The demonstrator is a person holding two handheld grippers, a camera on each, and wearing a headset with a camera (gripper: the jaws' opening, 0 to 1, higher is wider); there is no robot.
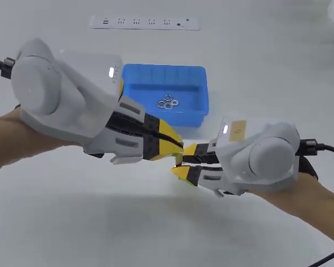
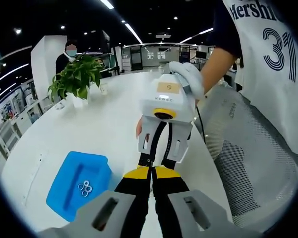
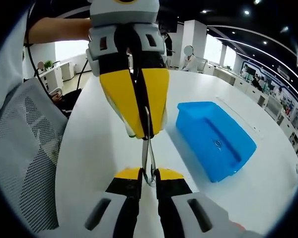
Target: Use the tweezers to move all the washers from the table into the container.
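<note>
Lengthwise, the tweezers (image 3: 148, 154) bridge left gripper (image 3: 145, 135) and right gripper (image 3: 149, 174), both clamped on them.

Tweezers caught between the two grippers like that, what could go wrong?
The thin tweezers are pinched by both the left gripper and the right gripper, tip to tip. If either lets go badly, they could twist or drop onto the table. A jerk might also bump the blue container just beyond.
</note>
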